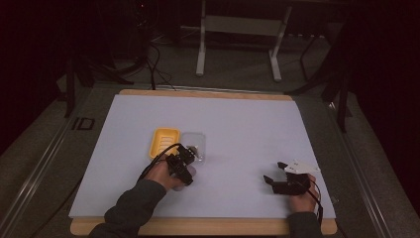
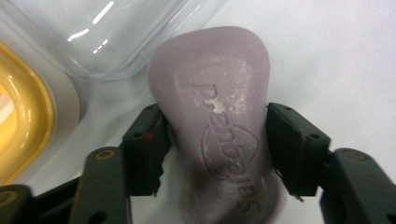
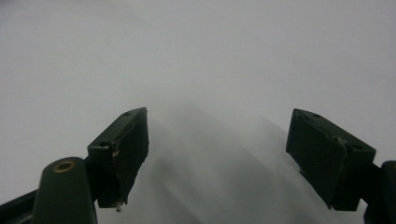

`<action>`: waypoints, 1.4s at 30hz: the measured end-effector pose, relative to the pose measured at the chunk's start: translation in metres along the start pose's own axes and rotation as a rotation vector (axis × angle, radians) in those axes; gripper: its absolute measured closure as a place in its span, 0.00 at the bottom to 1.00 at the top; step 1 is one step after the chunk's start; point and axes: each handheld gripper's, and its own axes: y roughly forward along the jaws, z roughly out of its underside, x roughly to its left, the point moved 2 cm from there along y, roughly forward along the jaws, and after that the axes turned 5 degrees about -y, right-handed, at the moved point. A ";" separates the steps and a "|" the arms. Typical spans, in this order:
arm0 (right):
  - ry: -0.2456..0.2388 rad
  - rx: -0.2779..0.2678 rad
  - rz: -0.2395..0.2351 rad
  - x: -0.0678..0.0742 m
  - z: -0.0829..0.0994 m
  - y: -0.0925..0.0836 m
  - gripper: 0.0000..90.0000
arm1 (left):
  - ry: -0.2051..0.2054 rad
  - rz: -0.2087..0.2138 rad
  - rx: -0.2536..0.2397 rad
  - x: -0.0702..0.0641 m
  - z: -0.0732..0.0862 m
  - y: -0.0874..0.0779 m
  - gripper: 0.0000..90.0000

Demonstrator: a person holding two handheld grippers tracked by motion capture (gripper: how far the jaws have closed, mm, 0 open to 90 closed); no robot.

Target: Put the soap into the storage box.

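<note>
A pale purple soap bar [image 2: 210,84] with embossed lettering lies on the white sheet, and my left gripper [image 2: 217,144] is shut on it, a black pad pressed against each long side. In the high view the left gripper [image 1: 190,157] sits just in front of a clear plastic lid [image 1: 194,140] and to the right of a yellow soap dish [image 1: 163,142]. My right gripper [image 1: 275,172] rests low over the sheet at the front right, open, with nothing between its jaws [image 3: 217,135].
The white sheet [image 1: 247,124] covers a wooden board [image 1: 208,226]. The clear lid [image 2: 107,37] and the yellow dish [image 2: 23,126] lie close to the left of the soap. Beyond the table stand metal frame legs [image 1: 200,54] and cables on a dark floor.
</note>
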 end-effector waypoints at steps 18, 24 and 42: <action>-0.008 0.003 0.000 0.000 0.000 0.000 0.23 | 0.054 -0.016 0.005 -0.001 0.001 0.000 0.55; -0.008 0.003 0.000 0.000 0.000 0.000 0.23 | 0.069 -0.021 0.016 -0.001 0.001 0.000 0.55; -0.009 0.003 0.000 0.001 0.000 0.000 0.23 | 0.082 -0.024 0.013 0.002 0.004 -0.005 0.56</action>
